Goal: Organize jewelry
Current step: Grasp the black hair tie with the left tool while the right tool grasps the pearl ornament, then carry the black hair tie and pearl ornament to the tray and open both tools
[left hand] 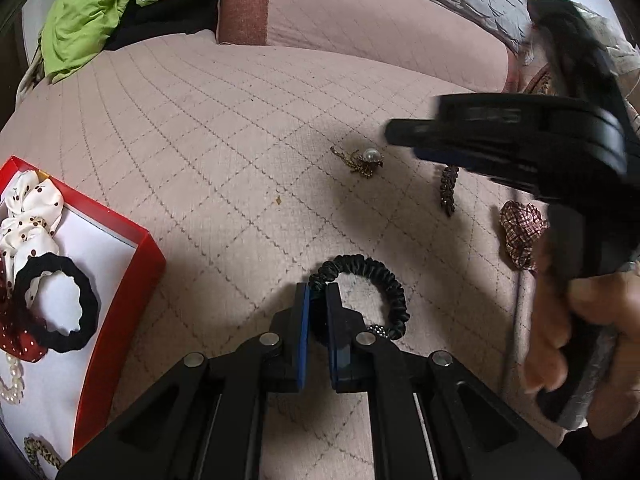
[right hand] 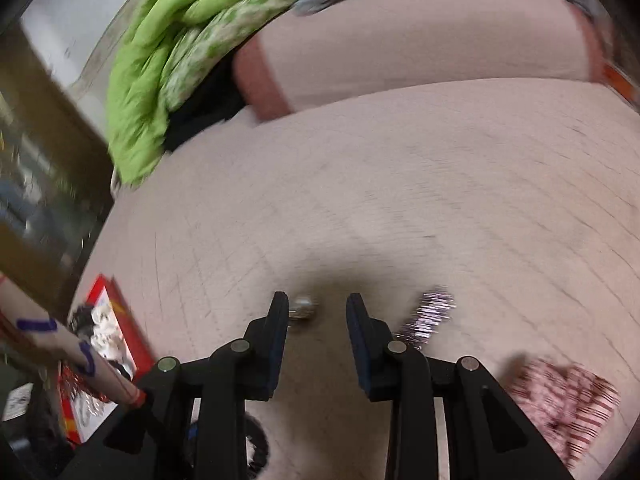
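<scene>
- The left gripper (left hand: 318, 300) reaches forward low over the quilted pink bedspread (left hand: 224, 128), its blue-padded fingers (left hand: 303, 320) pinched on one side of a black ruffled hair tie (left hand: 370, 276); the rest of that loop lies on the bedspread to the right of the fingers.
- The right gripper (right hand: 317, 312) is held by a bare hand (left hand: 576, 328) wrapped round its handle (seen from the left wrist camera as a blurred black body coming in from the right). Its jaws stand apart with nothing between the pads, poised just above a pearl brooch with a gold chain (left hand: 362, 160).
- In the right wrist view the pearl (right hand: 303, 306) sits in the gap, nearer the left finger, not touched.
- A dark beaded clip (left hand: 448, 190) lies to the right of the brooch, and a checked red scrunchie (left hand: 520, 234) further right, both on the bedspread.
- The red box (left hand: 120, 280) with a white floor sits at the left edge. Inside: a white dotted scrunchie (left hand: 30, 216), a black hair tie (left hand: 60, 304) lying over it, a red dotted scrunchie (left hand: 20, 340) and a pearl bracelet (left hand: 12, 380).
- A leopard-print scrunchie (left hand: 38, 454) shows at the bottom left; whether it is in the box I cannot tell.
</scene>
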`<state>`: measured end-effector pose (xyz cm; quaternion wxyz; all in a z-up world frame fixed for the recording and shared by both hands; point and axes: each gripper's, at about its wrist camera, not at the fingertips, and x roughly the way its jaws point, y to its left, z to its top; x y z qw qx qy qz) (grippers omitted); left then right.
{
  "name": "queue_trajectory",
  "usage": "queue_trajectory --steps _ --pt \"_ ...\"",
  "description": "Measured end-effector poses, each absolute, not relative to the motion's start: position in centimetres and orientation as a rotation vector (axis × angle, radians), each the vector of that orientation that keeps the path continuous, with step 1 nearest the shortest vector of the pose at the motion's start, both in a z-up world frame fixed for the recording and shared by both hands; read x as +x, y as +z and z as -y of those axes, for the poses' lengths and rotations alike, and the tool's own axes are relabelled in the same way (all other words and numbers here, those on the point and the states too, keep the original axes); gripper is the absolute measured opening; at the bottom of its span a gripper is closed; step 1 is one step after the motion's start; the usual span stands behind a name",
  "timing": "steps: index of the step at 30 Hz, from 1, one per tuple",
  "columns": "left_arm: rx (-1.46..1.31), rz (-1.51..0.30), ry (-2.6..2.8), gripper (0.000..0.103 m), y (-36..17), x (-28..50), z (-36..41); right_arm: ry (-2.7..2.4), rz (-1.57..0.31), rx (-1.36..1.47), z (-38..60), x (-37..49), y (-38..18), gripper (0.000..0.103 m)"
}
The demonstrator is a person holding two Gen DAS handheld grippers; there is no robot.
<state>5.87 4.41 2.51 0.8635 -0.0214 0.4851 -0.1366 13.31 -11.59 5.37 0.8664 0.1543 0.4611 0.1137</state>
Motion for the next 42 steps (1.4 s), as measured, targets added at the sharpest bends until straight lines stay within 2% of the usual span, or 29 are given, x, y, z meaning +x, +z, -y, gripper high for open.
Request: queue_trajectory --steps 8,10,15,16,28,42 --pt "-0.055 -1.02 -0.288 0.007 2.5 6.2 -4.5 0.255 -1.015 0.159 8.5 14.6 3.0 0.03" --pt "-0.055 -1.019 -0.289 0.007 2.5 6.1 -4.6 0.244 -1.006 0.109 8.2 14.5 2.8 0.024" --pt "-0.05 -1.008 -0.287 0.007 2.6 5.8 -4.7 0.248 -0.981 0.075 8.3 14.0 3.2 0.022" --pt "-0.049 -1.005 -0.283 0.007 2.7 5.8 -4.7 0.258 -0.976 0.096 8.7 13.8 3.5 0.014" --pt "-0.054 -0.933 -0.257 0.007 4.8 4.6 -5.5 0.304 -0.859 0.186 10.1 11.4 8.6 0.014" --pt "-0.048 -0.857 -0.239 0.007 9.0 -0.7 -6.2 0.339 -0.776 0.249 12.3 1.9 12.0 0.014"
